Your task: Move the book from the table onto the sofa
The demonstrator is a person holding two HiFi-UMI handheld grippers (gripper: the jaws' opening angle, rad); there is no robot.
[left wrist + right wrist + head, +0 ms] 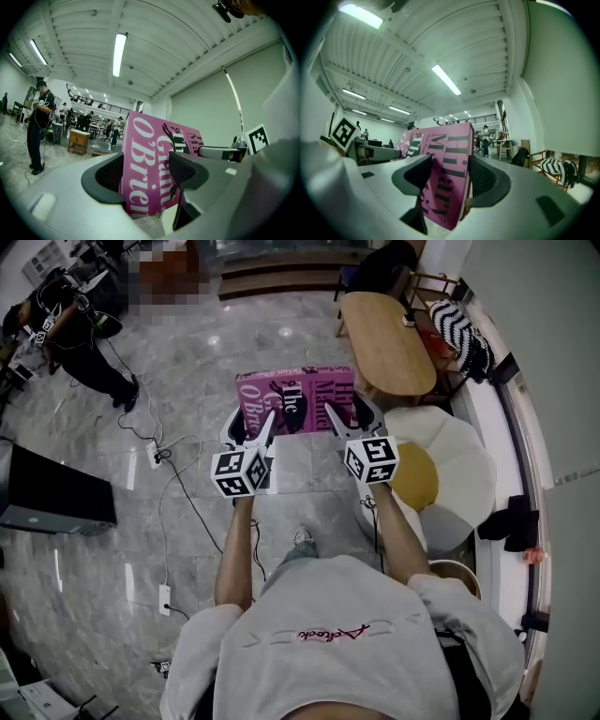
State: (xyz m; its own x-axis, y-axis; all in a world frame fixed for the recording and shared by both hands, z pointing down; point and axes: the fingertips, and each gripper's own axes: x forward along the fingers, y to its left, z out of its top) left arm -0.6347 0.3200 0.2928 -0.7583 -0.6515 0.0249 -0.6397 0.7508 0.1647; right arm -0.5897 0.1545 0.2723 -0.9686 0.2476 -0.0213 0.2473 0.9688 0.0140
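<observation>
Claws first: the left claw (146, 174) is seen clamped on the near left edge of the pink book (143, 140), both dark ribbed pads pressed flat against its covers. The right claw (447, 180) is likewise shut on the book (447, 154), gripped at the near right edge, with the page block visible against the right-hand pad. From the head view the book (292, 399) is carried in the air between the left claw (265, 430) and the right claw (336, 421), cover up, black and white lettering across the pink. It is held clear of every surface, over grey marble floor (187, 381), no part of it resting on furniture. An oval wooden table (384, 338) is noted just beyond and to the right of the book; a round white seat (464, 474) with a yellow cushion (415, 476) lies to the right, near the right claw. A black-and-white striped cloth (459, 334) is draped past the table's far end. Cables and a power strip (155, 456) are strewn over the floor at left, and a person in dark clothes (80, 343) is standing well apart at upper left. Marker cubes are carried on both claws — each is also seen from the other's camera.
</observation>
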